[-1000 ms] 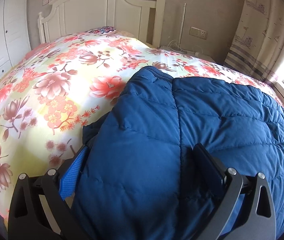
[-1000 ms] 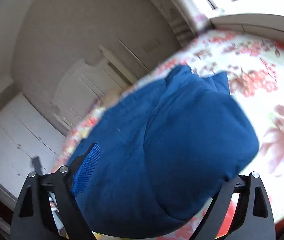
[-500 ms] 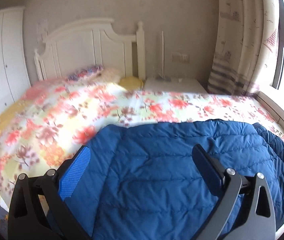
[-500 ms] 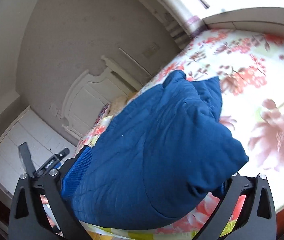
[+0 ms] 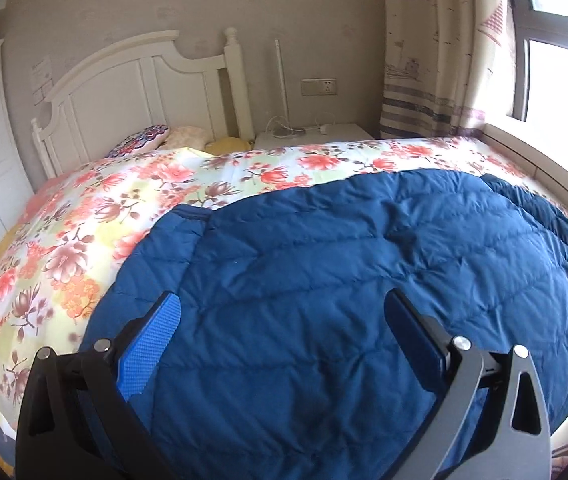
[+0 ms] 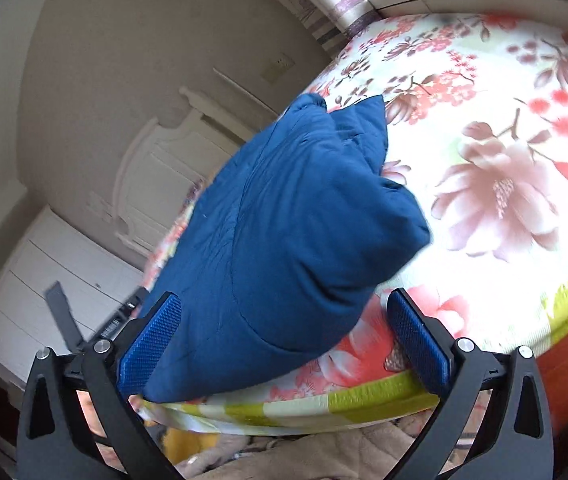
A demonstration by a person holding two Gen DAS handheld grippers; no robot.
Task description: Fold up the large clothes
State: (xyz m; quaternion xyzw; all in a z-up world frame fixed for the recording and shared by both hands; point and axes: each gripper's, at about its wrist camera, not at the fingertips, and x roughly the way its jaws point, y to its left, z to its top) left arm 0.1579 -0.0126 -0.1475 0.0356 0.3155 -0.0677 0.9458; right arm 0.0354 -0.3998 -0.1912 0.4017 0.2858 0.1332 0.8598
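Left wrist view: the camera sits behind the left gripper [image 5: 279, 312] and looks down at a slant along the bed [image 5: 83, 240] toward the headboard [image 5: 131, 92], close above the blue quilted coat [image 5: 344, 280]; a curtained window [image 5: 556, 60] stands at right. Right wrist view: the camera sits behind the right gripper [image 6: 284, 316], rolled to one side, close at the bed's edge [image 6: 344, 400]. Both views share the coat [image 6: 284, 220], the floral bedspread [image 6: 504, 140], the headboard [image 6: 155, 172] and the white wardrobe [image 6: 43, 300].
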